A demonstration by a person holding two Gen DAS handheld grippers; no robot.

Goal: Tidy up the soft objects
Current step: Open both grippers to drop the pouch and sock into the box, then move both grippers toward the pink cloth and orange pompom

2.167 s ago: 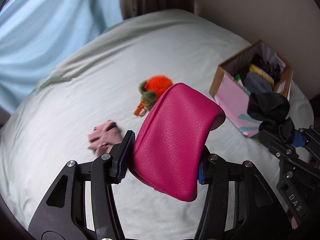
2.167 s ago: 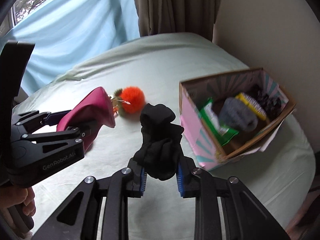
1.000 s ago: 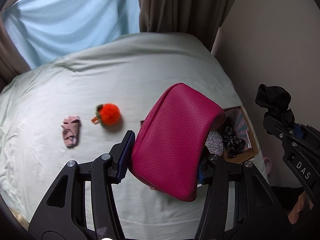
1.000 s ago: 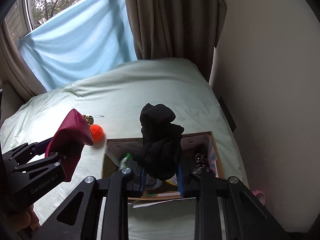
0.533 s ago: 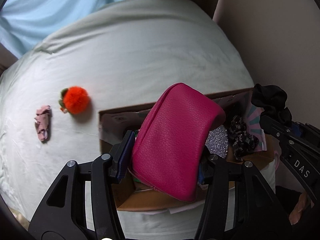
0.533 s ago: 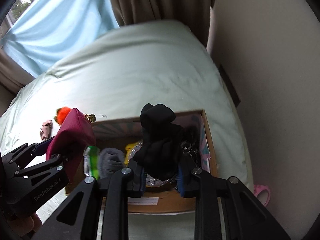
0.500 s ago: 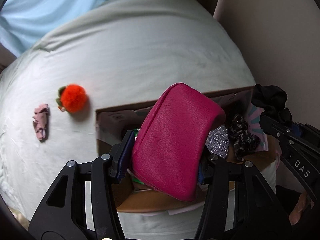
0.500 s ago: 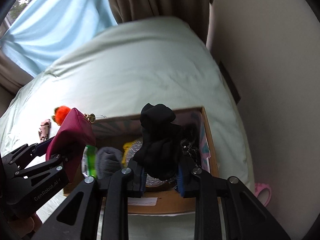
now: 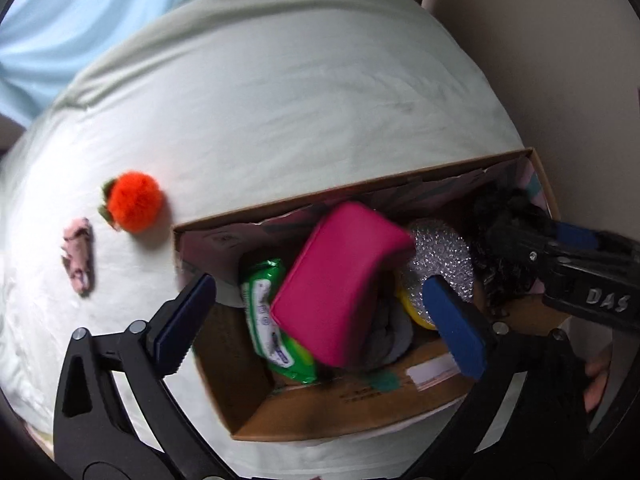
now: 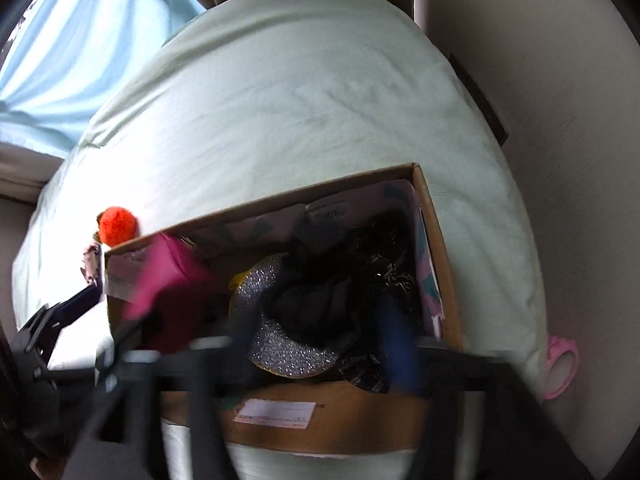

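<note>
A cardboard box [image 9: 332, 408] stands on the pale green bed. My left gripper [image 9: 320, 316] is open above it, and the magenta pouch [image 9: 340, 280] lies free inside, tilted on a green wipes pack [image 9: 268, 320]. In the right wrist view the pouch [image 10: 168, 284] sits at the box's [image 10: 328, 420] left end. My right gripper [image 10: 316, 328] is blurred and open, with the black socks [image 10: 320, 300] loose between its fingers over a silver glitter item [image 10: 280, 348]. An orange pom-pom [image 9: 134, 202] and a pink cloth [image 9: 78, 254] lie on the bed left of the box.
The box also holds a grey sock [image 9: 392, 332], a yellow item and dark tangled pieces [image 10: 384, 264]. A wall runs along the right of the bed. A pink object [image 10: 560, 364] lies on the floor beside the bed. Curtains and a light blue sheet hang at the far end.
Both grippers have opened over the box. The magenta pouch has dropped from the left gripper into the box, and the black socks have left the right gripper's hold.
</note>
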